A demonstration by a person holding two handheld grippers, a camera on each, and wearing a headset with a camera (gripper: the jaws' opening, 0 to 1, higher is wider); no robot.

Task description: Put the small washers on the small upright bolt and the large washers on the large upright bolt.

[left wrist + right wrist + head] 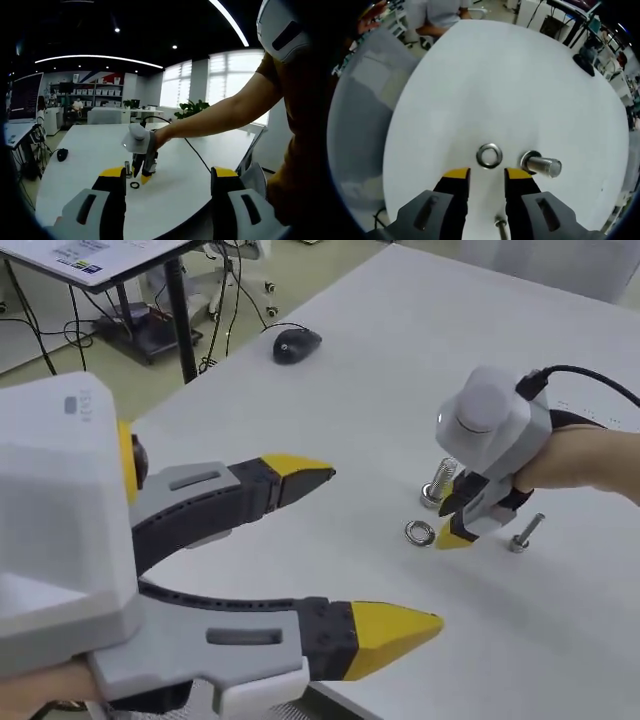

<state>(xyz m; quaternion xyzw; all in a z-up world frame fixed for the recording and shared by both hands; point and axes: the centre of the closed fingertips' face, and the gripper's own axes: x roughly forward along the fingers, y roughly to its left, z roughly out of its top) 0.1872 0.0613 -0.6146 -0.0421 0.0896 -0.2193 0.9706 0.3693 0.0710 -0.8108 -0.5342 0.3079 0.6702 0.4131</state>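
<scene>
A metal washer (pixel 419 533) (pixel 489 155) lies flat on the white table (pixel 400 370), just left of the large upright bolt (pixel 440 483) (pixel 543 165). The small bolt (pixel 525 532) (pixel 500 223) stands a little to the right. My right gripper (pixel 455 528) (pixel 487 178) points down just short of the washer, its jaws a little apart and empty. My left gripper (pixel 365 550) (pixel 170 175) is held wide open and empty, well back at the near left. From there I see the right gripper (pixel 142 172), the washer (pixel 134 185) and the large bolt (pixel 128 169) ahead.
A black computer mouse (pixel 296 343) (pixel 62 154) rests near the table's far left edge. Beyond that edge stand another desk and floor cables (pixel 150 320). The person's arm (pixel 215 117) reaches in from the right.
</scene>
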